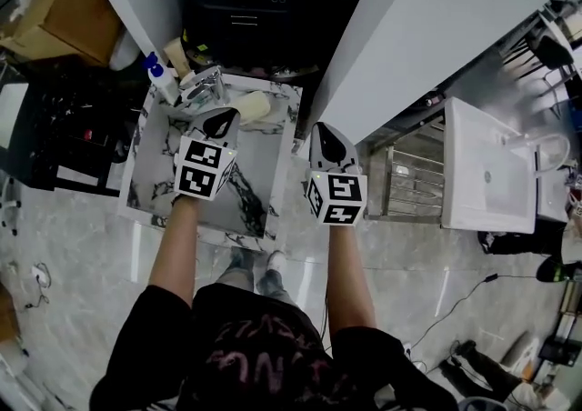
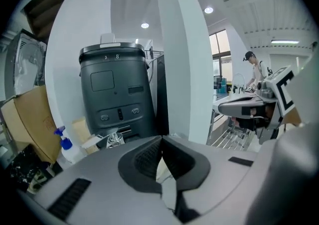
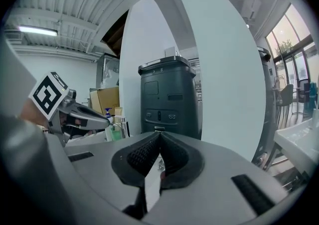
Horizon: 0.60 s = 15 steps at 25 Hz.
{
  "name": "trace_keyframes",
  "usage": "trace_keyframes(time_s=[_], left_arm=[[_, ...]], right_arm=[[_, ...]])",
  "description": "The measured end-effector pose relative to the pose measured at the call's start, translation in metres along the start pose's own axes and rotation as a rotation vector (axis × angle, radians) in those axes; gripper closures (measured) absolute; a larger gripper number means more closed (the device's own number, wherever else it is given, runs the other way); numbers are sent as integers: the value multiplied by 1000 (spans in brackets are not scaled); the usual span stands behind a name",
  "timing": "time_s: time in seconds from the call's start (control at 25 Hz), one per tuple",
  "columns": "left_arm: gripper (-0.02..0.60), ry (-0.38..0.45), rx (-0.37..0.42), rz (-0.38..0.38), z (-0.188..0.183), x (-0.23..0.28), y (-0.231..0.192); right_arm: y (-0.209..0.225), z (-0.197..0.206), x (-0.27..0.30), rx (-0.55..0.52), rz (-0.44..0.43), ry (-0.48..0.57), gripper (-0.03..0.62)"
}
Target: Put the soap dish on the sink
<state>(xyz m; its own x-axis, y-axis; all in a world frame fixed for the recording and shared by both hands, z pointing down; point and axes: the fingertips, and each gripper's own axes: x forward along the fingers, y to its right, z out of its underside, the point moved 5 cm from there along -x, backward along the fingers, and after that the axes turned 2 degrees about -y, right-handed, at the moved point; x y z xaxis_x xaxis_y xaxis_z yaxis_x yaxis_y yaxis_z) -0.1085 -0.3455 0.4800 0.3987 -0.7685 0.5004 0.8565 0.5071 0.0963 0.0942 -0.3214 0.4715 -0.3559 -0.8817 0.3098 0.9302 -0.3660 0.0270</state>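
Outstretched forearms (image 1: 177, 250), left hand-held gripper (image 1: 222, 115) over marble sink (image 1: 156, 164), right hand-held gripper (image 1: 326, 130) beside it, jaws together

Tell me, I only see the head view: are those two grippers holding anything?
Observer: No. The left gripper has its jaws shut on nothing.
Operator: And the other one?
Observer: The right gripper is shut and empty too.
Operator: What is that dark thing ahead of them?
Observer: A tall dark machine. Its front has a panel and two small knobs.
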Motion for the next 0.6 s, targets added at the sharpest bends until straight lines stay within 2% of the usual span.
trace_keyframes(time_s=[0.4,0.6], left_arm=[[566,114,-45,-47,-35,-52,13],[566,166,-36,-82,-47,-81,22]], right_arm=[[-7,-33,-36,-39,-22,60,582],[-5,-47,-59,-50,-22,102,582]])
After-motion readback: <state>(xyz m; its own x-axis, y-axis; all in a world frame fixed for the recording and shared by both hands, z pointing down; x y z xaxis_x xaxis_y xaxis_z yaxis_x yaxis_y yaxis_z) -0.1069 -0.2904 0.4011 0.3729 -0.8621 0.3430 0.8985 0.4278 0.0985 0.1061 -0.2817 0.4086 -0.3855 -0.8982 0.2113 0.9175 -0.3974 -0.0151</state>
